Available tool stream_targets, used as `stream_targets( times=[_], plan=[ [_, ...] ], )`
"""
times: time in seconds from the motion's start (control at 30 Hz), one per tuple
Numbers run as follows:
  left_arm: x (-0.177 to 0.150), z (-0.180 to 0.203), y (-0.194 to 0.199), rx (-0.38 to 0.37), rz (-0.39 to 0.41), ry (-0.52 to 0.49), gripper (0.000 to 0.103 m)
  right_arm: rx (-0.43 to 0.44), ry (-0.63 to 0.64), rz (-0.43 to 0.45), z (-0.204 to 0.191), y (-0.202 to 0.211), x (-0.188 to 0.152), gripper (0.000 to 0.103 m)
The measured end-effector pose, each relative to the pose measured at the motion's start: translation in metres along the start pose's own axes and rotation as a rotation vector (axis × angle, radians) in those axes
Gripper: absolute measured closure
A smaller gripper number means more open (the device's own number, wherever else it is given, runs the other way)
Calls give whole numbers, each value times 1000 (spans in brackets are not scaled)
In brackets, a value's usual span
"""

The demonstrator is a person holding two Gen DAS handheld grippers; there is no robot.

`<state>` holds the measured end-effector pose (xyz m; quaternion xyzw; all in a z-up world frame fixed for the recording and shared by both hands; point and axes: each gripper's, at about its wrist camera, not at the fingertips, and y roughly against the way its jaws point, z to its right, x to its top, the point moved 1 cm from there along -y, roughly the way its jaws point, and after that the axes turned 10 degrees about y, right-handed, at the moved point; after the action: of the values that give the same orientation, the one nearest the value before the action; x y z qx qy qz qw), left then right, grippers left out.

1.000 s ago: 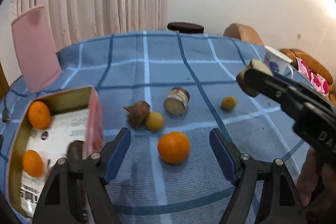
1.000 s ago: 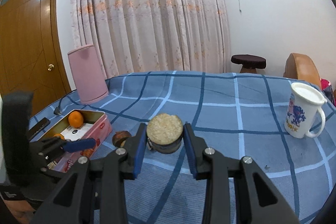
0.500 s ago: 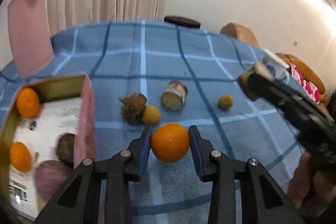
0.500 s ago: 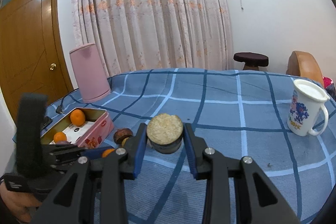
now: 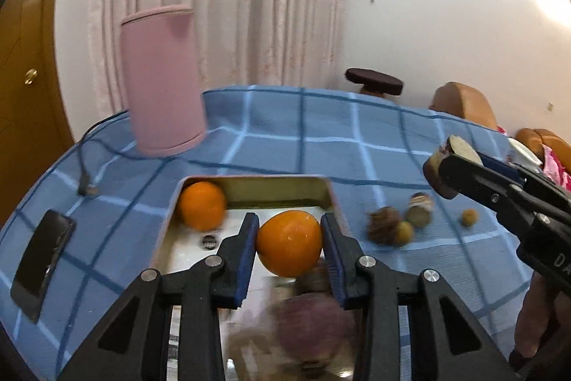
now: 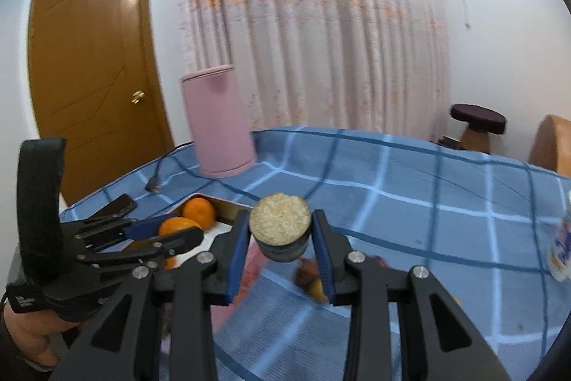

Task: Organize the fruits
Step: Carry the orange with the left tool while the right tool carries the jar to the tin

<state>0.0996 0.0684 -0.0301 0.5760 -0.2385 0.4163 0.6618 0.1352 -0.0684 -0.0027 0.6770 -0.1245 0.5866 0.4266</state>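
Note:
My left gripper (image 5: 289,247) is shut on an orange (image 5: 288,243) and holds it above the open tin box (image 5: 249,183). The box holds another orange (image 5: 201,205) at its far corner and dark purple fruits (image 5: 314,324), blurred, at the near end. My right gripper (image 6: 280,236) is shut on a cut brown fruit piece (image 6: 280,227) with a pale grainy face, held above the table; it also shows in the left wrist view (image 5: 449,163). Several small fruits (image 5: 392,229) lie on the cloth right of the box. The left gripper also shows in the right wrist view (image 6: 167,232).
A pink cylinder (image 5: 162,81) stands behind the box. A black phone (image 5: 41,263) and a cable plug (image 5: 85,190) lie at the left on the blue checked cloth (image 5: 321,138). A white mug (image 6: 562,245) stands at the far right.
My left gripper closed on the orange, lifted it from the cloth and carried it left over the tin box. My right gripper kept its fruit piece and swung left toward the box.

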Motion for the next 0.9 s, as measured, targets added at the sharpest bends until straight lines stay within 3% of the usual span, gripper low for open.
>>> stream_targets(
  times=[0.33,0.67,0.9],
  plan=[
    [-3,-41,6,26,-10,49,65,78,39,-89,-41,-49,-2,66],
    [-10,-46,0,25,-39,56,65,104,46,-167,-50,-67,-13,65],
    [-17,-50,4,58,-44,58,65,184,45,-207,-55,-75,-21,64]
  ],
)
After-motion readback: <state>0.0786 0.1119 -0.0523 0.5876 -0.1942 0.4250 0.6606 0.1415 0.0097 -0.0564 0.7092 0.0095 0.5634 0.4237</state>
